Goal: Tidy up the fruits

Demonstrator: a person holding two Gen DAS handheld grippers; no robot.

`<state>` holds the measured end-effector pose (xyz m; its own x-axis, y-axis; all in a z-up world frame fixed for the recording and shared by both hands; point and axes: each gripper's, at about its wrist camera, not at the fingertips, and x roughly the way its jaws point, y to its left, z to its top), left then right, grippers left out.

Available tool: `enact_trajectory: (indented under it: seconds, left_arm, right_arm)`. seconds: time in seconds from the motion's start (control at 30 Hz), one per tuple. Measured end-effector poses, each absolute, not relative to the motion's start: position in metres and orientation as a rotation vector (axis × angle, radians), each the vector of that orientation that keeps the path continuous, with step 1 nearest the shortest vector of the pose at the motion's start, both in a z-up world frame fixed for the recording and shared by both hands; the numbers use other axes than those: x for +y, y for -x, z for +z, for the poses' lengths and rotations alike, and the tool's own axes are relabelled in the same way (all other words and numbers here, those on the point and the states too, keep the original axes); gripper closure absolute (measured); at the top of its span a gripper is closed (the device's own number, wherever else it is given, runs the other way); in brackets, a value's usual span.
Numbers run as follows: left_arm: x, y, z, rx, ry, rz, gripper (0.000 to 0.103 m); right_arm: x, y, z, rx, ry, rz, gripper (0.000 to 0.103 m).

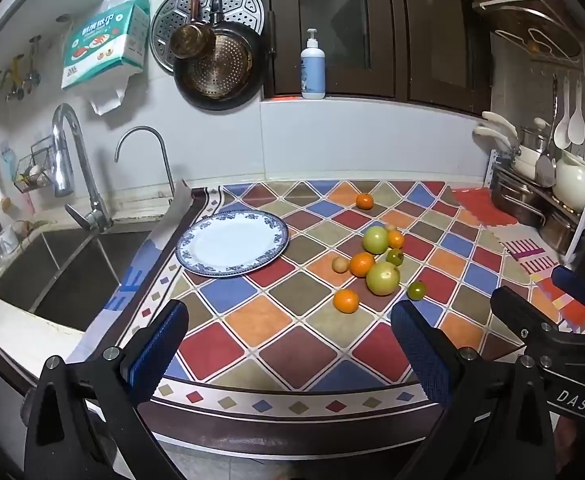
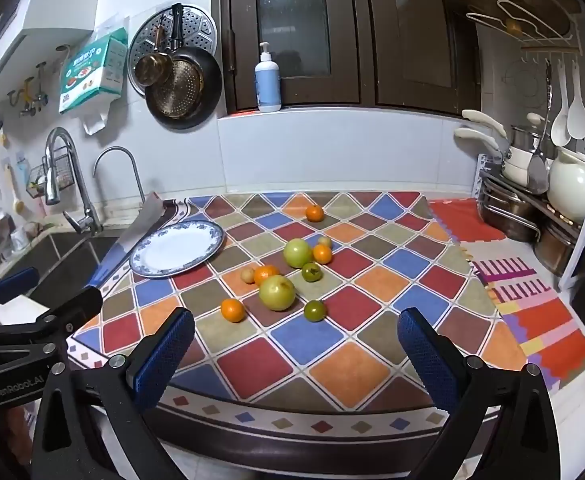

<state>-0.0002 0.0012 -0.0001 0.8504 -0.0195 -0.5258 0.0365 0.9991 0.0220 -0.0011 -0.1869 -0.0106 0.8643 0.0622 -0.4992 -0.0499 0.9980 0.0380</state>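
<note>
Several fruits lie loose on the checkered mat: a near green apple [image 1: 382, 278] [image 2: 277, 292], a far green apple [image 1: 375, 239] [image 2: 298, 253], a near tangerine [image 1: 346, 301] [image 2: 232, 310], a lone far tangerine [image 1: 364, 201] [image 2: 314, 213], small dark green fruits [image 1: 416, 290] [image 2: 314, 310] and a small tan fruit [image 1: 340, 265]. An empty blue-rimmed white plate [image 1: 196, 254] [image 2: 140, 264] sits to their left. My left gripper [image 1: 288, 344] and right gripper [image 2: 296, 344] are both open and empty, hovering at the counter's front edge, short of the fruits.
A steel sink [image 1: 64, 268] with faucets [image 1: 72, 160] lies left of the mat. Pots and a white jug [image 2: 572, 192] stand on a rack at the right. A soap bottle [image 1: 313, 66] stands on the back ledge. Pans hang on the wall [image 1: 212, 60].
</note>
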Motion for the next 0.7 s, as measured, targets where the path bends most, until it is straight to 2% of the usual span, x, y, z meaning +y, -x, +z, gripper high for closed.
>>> enact_trajectory:
  seconds: [0.7]
  left_arm:
    - [-0.008,0.003,0.01,0.522,-0.05,-0.013,0.0]
  right_arm:
    - [-0.196,0.005,-0.005,0.504,-0.034,0.059,0.001]
